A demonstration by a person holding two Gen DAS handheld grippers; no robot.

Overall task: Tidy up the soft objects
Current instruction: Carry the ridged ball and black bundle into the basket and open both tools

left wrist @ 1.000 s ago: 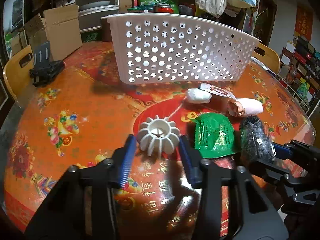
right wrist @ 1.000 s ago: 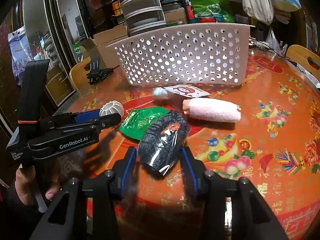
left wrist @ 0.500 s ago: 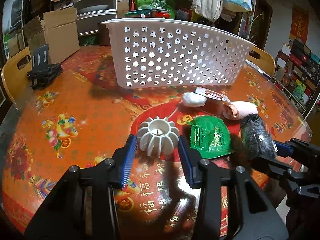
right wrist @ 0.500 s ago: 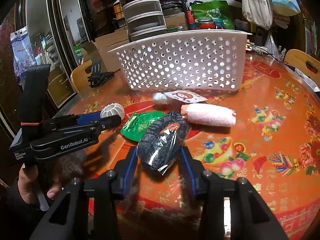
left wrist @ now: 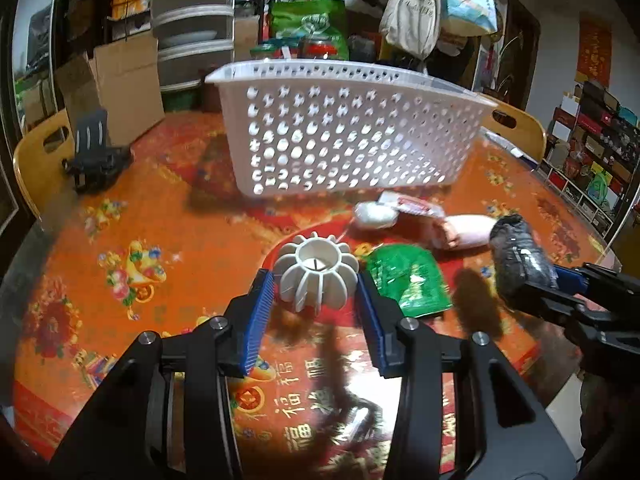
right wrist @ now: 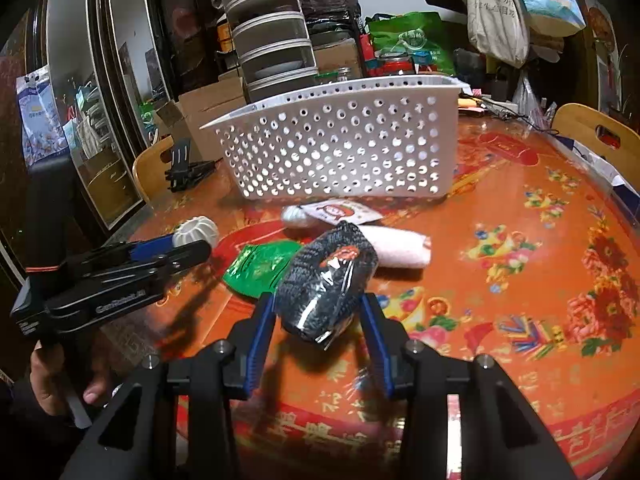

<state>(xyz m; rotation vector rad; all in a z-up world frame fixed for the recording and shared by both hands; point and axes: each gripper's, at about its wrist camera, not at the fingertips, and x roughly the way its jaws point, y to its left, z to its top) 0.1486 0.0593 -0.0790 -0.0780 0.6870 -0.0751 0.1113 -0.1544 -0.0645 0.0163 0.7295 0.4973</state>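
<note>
Left gripper (left wrist: 316, 300): jaws clamped on the white ribbed ball (left wrist: 318, 274), blue pads against its sides. The ball sits higher in the view than a second ago and its shadow falls on the worktop (left wrist: 132, 216) beneath, so it reads as lifted clear.

Right gripper (right wrist: 316, 312): jaws closed on the dark wrapped roll (right wrist: 328, 280), film crinkled at its near end. It too has come up since a second ago; shadow below it, no contact with the cloth that I can see.

Both hands have risen together and both views now look more squarely at the basket (left wrist: 352, 136). Judgement: pick-up done on two items at once, carry to the basket under way.

Left on the worktop, just past the held items: green packet (left wrist: 408, 280) lying flat, then pink roll (left wrist: 468, 230), small white bundle (left wrist: 374, 216), and a red-and-white sachet (left wrist: 412, 204) partly over the bundle. None has shifted.

Beyond them the basket, white and perforated, stands upright near the table's far side, rim above the held items. Inside not visible from here, so cannot tell what it holds.

A hand (right wrist: 52, 376) grips the left tool's handle at the right view's lower left.

Far edge: black stand (left wrist: 94, 156), chairs, cardboard box, stacked containers, hanging bags.
</note>
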